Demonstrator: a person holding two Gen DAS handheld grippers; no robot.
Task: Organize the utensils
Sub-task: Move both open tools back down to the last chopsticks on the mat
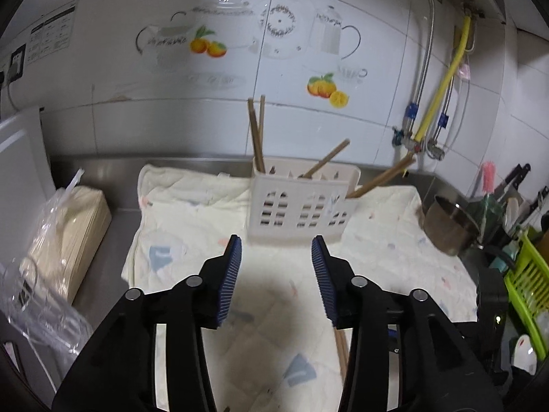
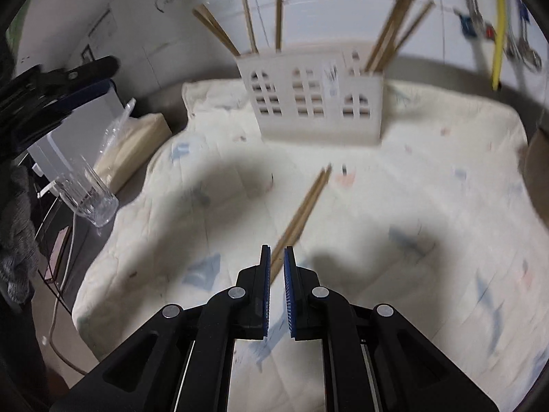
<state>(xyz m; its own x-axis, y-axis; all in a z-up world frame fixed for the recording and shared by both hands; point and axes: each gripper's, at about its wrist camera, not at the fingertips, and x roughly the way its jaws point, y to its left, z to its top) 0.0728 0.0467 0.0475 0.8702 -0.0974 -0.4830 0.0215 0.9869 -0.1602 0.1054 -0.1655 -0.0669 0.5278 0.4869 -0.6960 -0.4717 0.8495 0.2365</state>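
Note:
A white slotted utensil holder (image 1: 302, 202) stands on a cream cloth (image 1: 192, 206) and holds several wooden chopsticks (image 1: 256, 134). It also shows in the right wrist view (image 2: 315, 99), blurred. My left gripper (image 1: 277, 243) is open and empty, just short of the holder's front. My right gripper (image 2: 277, 254) is shut on a pair of wooden chopsticks (image 2: 305, 206), which point forward toward the holder above the cloth (image 2: 429, 171). Part of those chopsticks (image 1: 341, 346) shows low in the left wrist view.
A bag of flat cream sheets (image 1: 65, 237) lies left of the cloth. A metal pot (image 1: 449, 226) and a green rack (image 1: 525, 274) stand at the right. A clear glass (image 2: 91, 195) lies tilted at the left. The tiled wall (image 1: 171, 113) is behind the holder.

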